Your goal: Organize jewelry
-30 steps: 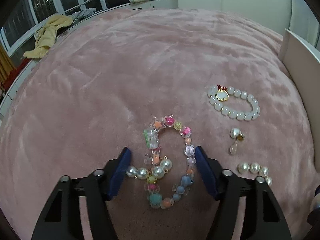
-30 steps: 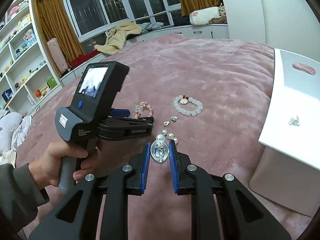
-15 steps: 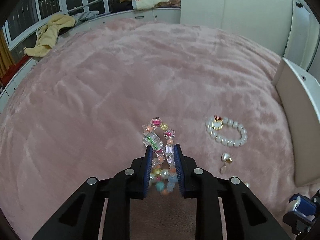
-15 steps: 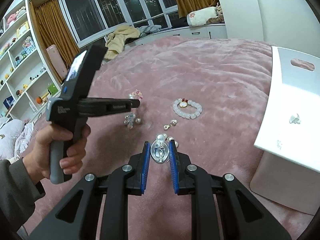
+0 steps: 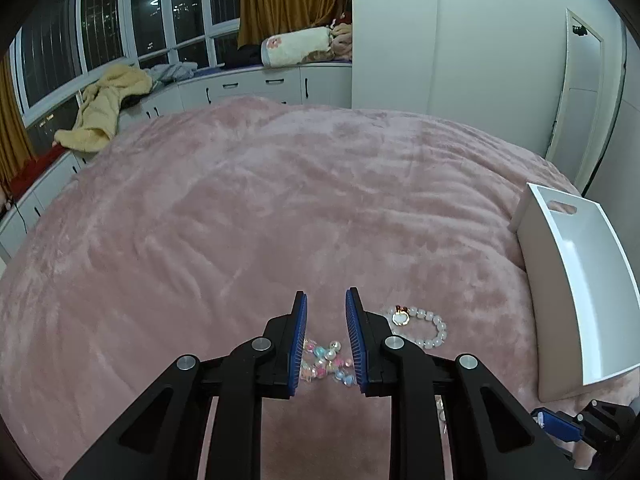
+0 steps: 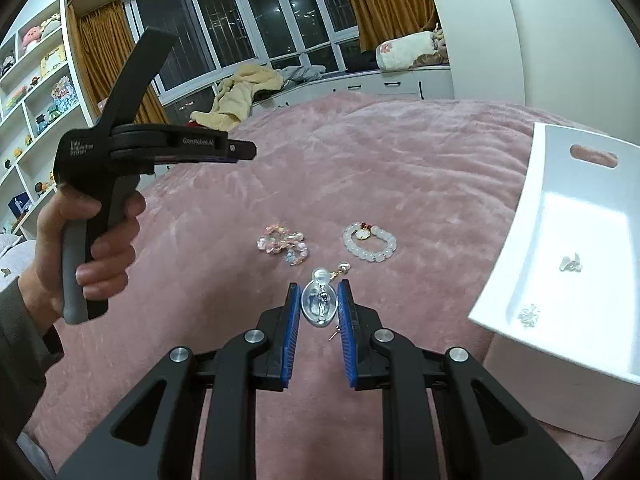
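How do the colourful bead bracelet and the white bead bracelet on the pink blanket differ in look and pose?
The colourful bracelet mixes pink, blue and clear beads of uneven shapes; the white bracelet has even, round, milky beads with one gold and red charm. The colourful bracelet lies bunched and twisted; the white bracelet lies as an open ring. Both rest flat on the blanket, side by side, apart, and neither is held by a tool.

Plush pink blanket, glossy white plastic tray, shiny metallic pendant, translucent beaded bracelet.
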Available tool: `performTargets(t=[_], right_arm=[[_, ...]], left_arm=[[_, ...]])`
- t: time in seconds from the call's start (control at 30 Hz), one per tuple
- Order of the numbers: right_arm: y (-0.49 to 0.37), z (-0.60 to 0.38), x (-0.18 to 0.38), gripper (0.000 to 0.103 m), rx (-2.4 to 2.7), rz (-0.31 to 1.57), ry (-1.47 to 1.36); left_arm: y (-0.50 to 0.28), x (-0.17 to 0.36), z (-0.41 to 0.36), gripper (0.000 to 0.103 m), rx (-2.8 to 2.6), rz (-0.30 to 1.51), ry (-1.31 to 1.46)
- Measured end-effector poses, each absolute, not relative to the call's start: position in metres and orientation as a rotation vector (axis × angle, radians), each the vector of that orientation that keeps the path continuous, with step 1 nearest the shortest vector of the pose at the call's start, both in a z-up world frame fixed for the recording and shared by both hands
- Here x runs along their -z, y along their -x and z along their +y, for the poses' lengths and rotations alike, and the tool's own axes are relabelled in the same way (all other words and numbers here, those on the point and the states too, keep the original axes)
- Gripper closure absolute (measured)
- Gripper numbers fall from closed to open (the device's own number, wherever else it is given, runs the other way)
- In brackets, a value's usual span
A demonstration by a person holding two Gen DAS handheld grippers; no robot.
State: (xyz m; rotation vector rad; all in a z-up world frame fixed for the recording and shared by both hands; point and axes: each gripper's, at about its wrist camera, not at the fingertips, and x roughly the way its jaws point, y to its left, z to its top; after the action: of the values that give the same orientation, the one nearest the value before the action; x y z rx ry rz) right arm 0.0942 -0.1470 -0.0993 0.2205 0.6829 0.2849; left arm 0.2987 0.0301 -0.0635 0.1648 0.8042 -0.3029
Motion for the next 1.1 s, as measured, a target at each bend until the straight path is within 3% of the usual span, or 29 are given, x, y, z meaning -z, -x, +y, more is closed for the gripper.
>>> performTargets(t=[0.07, 0.13, 0.2, 0.27, 0.4, 0.53, 0.7, 0.83, 1.0, 1.07, 1.1], right_arm=[[-0.093, -0.150, 0.098, 0.083, -0.281, 0.681, -0.227], [-0.090, -0.151, 0.096, 0.083, -0.277, 0.677, -0.228], [-0.089, -0.152, 0.095, 0.083, -0.275, 0.679, -0.226], [-0.088, -0.152, 0.096, 0.083, -0.272, 0.682, -0.230], [-0.089, -0.151, 0.098, 0.083, -0.271, 0.684, -0.232], [-0.093, -0.150, 0.102, 0.083, -0.272, 0.694, -0.235], [-0.094, -0.150, 0.103, 0.083, -0.276, 0.696, -0.237], [-0.096, -0.150, 0.107, 0.083, -0.282, 0.701, -0.240], [-0.101, -0.146, 0.113, 0.083, -0.290, 0.713, -0.236], [-0.102, -0.147, 0.115, 0.083, -0.288, 0.716, -0.243], [-0.103, -0.148, 0.115, 0.083, -0.286, 0.717, -0.248]], left_arm=[[-0.301, 0.067, 0.029, 0.072, 0.289, 0.811, -0.171], [-0.305, 0.081, 0.028, 0.046, 0.255, 0.833, -0.191], [-0.309, 0.103, 0.028, 0.042, 0.215, 0.865, -0.219], [-0.315, 0.127, 0.028, 0.042, 0.199, 0.925, -0.229], [-0.322, 0.162, 0.026, 0.056, 0.201, 0.986, -0.224], [-0.328, 0.178, 0.021, 0.057, 0.207, 1.005, -0.231], [-0.334, 0.183, 0.017, 0.057, 0.200, 0.990, -0.264], [-0.334, 0.179, 0.015, 0.048, 0.210, 0.958, -0.279], [-0.335, 0.198, 0.011, 0.048, 0.212, 0.983, -0.337], [-0.333, 0.198, 0.013, 0.056, 0.217, 0.975, -0.327], [-0.333, 0.197, 0.013, 0.069, 0.219, 0.971, -0.323]])
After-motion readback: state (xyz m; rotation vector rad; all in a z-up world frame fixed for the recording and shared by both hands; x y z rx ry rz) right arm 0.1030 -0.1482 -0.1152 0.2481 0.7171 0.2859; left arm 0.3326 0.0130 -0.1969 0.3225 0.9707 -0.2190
